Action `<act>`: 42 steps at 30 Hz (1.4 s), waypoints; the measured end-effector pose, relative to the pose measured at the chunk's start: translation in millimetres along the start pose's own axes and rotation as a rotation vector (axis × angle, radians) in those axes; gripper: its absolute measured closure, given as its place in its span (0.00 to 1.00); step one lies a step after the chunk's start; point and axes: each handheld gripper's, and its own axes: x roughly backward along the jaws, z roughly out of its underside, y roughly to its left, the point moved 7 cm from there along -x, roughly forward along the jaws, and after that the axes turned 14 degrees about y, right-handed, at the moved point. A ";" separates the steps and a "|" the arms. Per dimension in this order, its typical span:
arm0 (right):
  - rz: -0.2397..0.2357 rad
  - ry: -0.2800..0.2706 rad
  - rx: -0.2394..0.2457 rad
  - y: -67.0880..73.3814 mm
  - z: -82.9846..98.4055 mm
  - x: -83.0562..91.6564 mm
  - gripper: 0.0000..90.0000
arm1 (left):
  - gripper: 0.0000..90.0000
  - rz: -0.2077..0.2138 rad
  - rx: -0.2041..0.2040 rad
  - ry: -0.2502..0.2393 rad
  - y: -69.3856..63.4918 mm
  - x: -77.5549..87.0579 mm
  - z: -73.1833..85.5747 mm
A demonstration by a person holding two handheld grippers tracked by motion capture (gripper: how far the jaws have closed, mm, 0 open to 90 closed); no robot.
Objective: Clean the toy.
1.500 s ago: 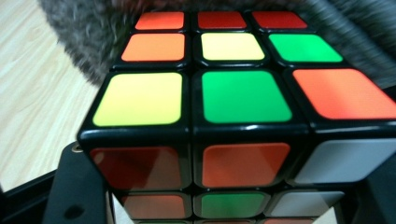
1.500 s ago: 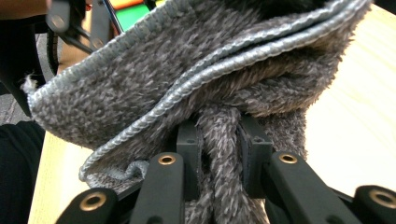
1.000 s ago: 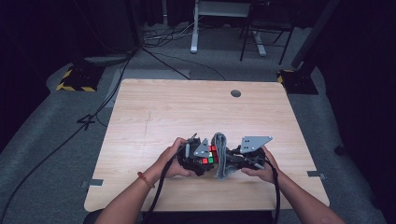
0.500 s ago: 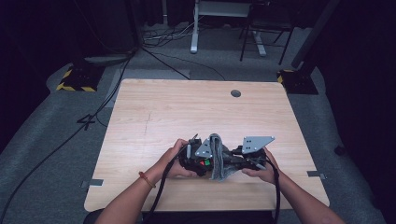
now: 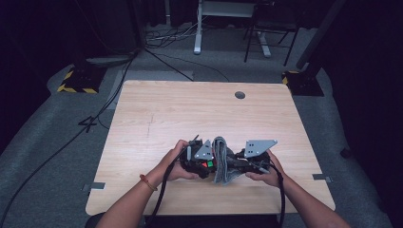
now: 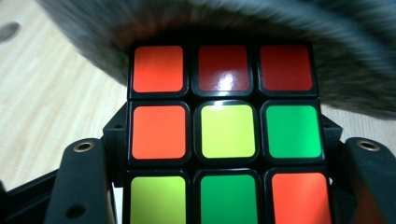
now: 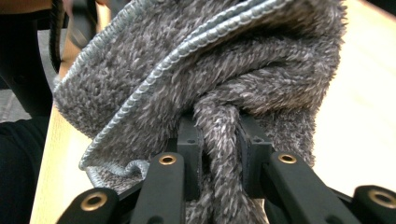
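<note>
Clamping a puzzle cube point(image 6: 226, 135), the left tool point(image 5: 202, 164) meets the right tool point(image 5: 237, 164), pinched on a grey cloth point(image 7: 210, 79).

The right gripper point(image 7: 219, 154) pinches a twisted fold of grey fuzzy cloth point(image 7: 201, 70) (stitched hem running diagonally) at lower centre; pale wooden counter point(image 7: 359, 116) lies at right.

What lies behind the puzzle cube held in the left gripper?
Behind the puzzle cube hangs the grey towel, pinched in the right gripper. The towel covers the cube's far edge; what lies beyond it is hidden.
</note>
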 end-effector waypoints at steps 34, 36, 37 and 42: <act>-0.012 0.091 -0.103 -26.3 23.8 -16.8 0.82 | 0.37 0.018 0.022 -0.118 -3.4 9.8 -9.5; -0.049 0.078 -0.098 -24.1 24.2 -18.7 0.82 | 0.37 0.019 0.013 -0.122 -4.3 9.4 -9.9; -0.059 0.081 -0.092 -22.6 23.7 -19.6 0.82 | 0.37 0.024 0.012 -0.122 -5.0 8.7 -10.1; -0.081 0.066 -0.095 -21.3 23.5 -19.5 0.83 | 0.37 -0.005 -0.016 -0.064 -5.8 2.6 -6.9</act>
